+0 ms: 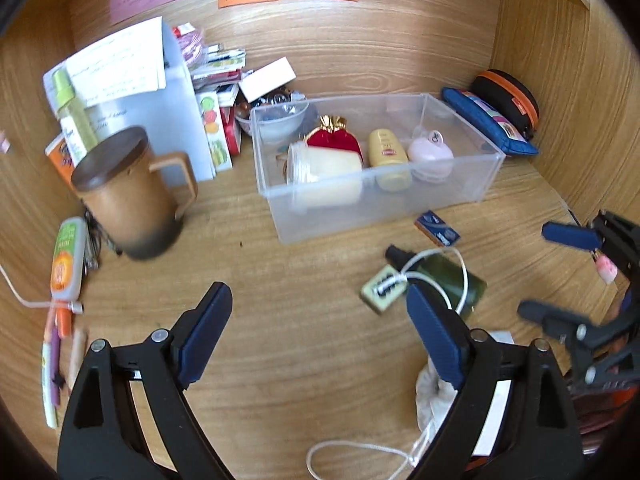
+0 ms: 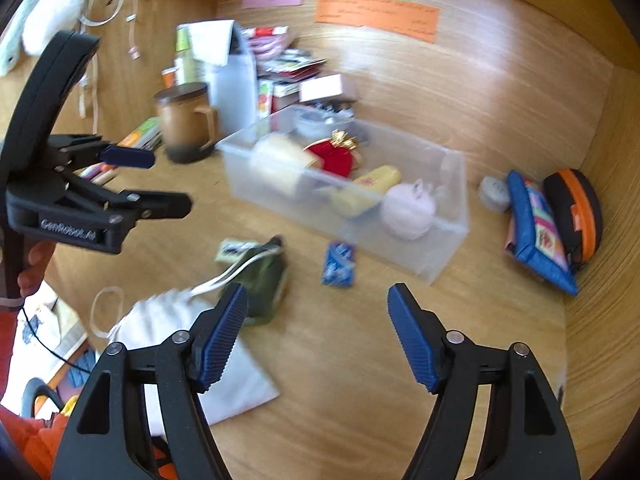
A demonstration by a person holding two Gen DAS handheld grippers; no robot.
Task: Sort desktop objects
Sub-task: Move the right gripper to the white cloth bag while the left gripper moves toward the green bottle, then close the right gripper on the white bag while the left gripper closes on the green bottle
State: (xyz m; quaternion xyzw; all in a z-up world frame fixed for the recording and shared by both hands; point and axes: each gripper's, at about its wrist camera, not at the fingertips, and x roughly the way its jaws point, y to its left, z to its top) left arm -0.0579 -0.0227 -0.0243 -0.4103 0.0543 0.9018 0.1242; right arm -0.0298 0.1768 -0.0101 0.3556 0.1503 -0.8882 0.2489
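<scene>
A clear plastic bin [image 1: 460, 190] [image 2: 448, 248] sits mid-desk holding a cream jar [image 1: 328, 164], a red pouch [image 1: 336, 140], a yellow bottle [image 1: 386, 150] and a pink case [image 1: 430, 152]. In front of it lie a blue packet [image 1: 437, 229] [image 2: 339, 264], a dark green bottle [image 1: 452, 280] [image 2: 264, 280] and a small cream adapter [image 1: 382, 290] with a white cord. My left gripper [image 1: 320, 328] is open and empty above bare desk. My right gripper [image 2: 318, 332] is open and empty, near the blue packet; it also shows at the right edge of the left wrist view [image 1: 560, 272].
A brown lidded mug [image 1: 128, 196] [image 2: 186, 120] stands left, with papers, boxes and a green bottle behind. A blue pencil case [image 2: 540, 232] and a black-orange case [image 2: 576, 208] lie at the right wall. A white drawstring bag [image 2: 192, 344] lies near front. Pens [image 1: 60, 344] lie far left.
</scene>
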